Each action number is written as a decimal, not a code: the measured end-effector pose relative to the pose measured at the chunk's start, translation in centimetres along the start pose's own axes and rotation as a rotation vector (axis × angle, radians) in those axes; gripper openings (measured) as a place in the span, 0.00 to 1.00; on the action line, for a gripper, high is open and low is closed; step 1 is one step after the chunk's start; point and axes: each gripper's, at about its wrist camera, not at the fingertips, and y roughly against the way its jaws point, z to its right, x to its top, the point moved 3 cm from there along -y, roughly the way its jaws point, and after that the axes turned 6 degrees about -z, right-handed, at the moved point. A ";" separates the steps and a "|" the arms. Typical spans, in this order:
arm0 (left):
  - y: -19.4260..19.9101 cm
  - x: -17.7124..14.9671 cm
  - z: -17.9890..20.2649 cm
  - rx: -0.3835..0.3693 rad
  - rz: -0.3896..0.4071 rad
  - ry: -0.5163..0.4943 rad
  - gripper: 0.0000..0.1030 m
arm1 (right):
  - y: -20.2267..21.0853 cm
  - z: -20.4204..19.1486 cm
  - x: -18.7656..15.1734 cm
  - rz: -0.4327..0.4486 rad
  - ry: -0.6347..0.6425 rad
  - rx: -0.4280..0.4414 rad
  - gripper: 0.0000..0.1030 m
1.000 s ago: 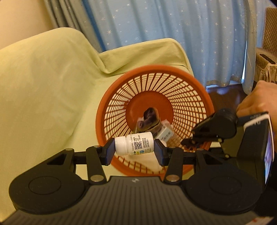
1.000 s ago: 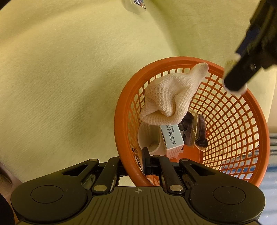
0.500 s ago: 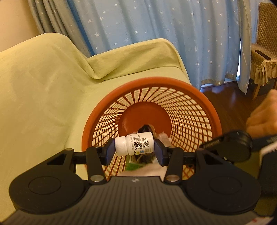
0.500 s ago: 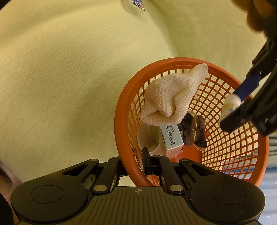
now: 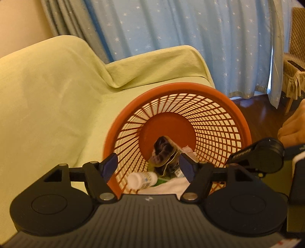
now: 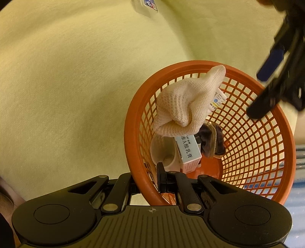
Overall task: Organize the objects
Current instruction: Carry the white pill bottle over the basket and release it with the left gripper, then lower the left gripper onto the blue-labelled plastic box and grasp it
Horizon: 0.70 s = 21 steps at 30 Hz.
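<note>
An orange mesh basket (image 5: 190, 88) stands on the sofa. My left gripper (image 5: 147, 165) hangs over it with its jaws opening and nothing between the pads. Below them a small white bottle (image 5: 142, 180) lies loose in the basket, against a white knit glove (image 6: 183, 106). In the right wrist view the bottle (image 6: 217, 100) peeks out behind that glove, and the left gripper (image 6: 265, 89) shows at the upper right. My right gripper (image 6: 163, 177) is shut on the basket's near wall (image 6: 133, 122). A carton (image 6: 188, 150), a dark furry item (image 6: 209, 141) and a white cup (image 6: 164, 150) also lie inside.
A yellow-green cover drapes the sofa (image 5: 47, 95). A small packet (image 6: 146, 5) lies on it beyond the basket. Blue star curtains (image 5: 171, 28) hang behind; wooden floor (image 5: 263, 114) and a wicker chair (image 5: 293, 66) are at the right. A hand (image 5: 291, 127) holds the right gripper.
The left jaws have spread apart and let go of the white bottle, which has dropped into the basket beside the glove. The right gripper has stayed clamped on the basket.
</note>
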 end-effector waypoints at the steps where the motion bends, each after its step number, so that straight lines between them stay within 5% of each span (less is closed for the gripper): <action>1: 0.4 -0.4 -0.3 0.008 0.000 0.004 0.66 | -0.4 0.2 0.0 -0.002 -0.001 0.000 0.04; 21: 5.1 -11.2 -7.7 0.167 -0.100 0.217 0.74 | -0.5 0.1 -0.7 -0.004 0.014 -0.017 0.08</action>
